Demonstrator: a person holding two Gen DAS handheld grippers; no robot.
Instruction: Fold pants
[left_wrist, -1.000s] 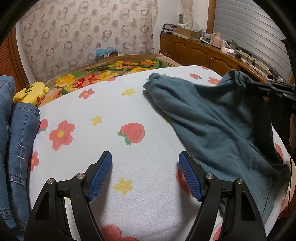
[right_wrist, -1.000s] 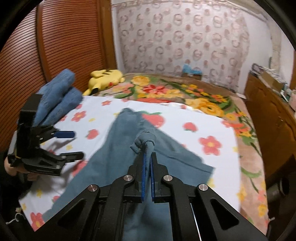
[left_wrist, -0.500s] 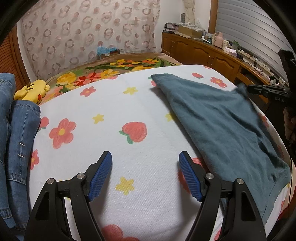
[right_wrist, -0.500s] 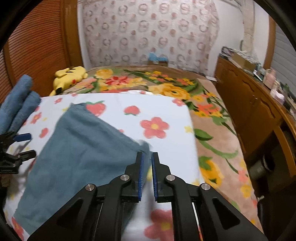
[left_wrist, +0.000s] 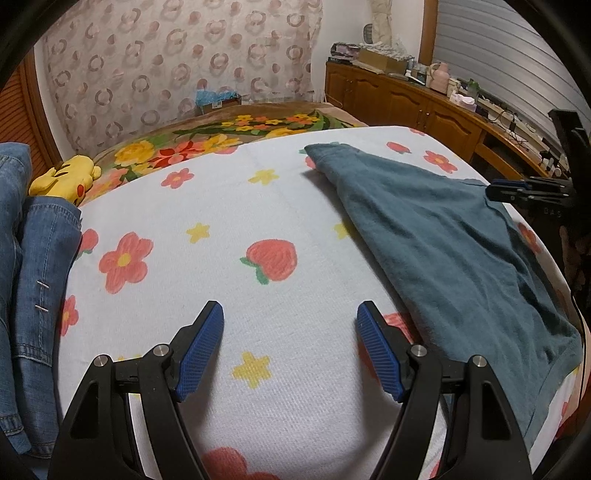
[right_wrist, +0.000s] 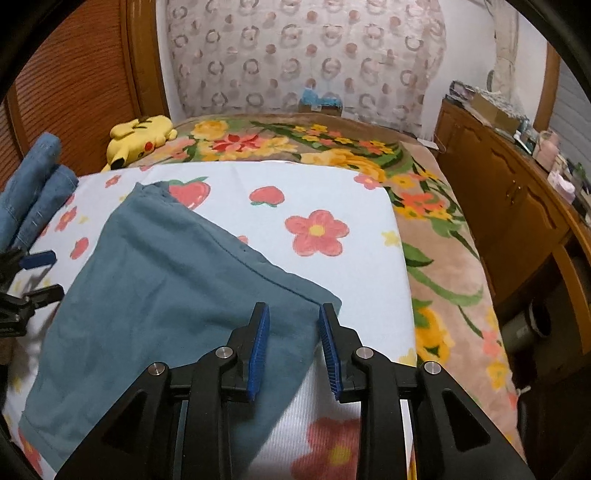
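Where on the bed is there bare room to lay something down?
Bare sheet lies between the folded jeans and the teal pants, and again right of the pants toward the floral blanket. The left edge is crowded with jeans and a yellow plush.

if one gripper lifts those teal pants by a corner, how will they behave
The teal pants look like soft knit lying limp with wrinkles, so they would probably droop and unfold from one corner. They seem light, being thin and flat. The textured flowered blanket may drag on them rather than let them slide.
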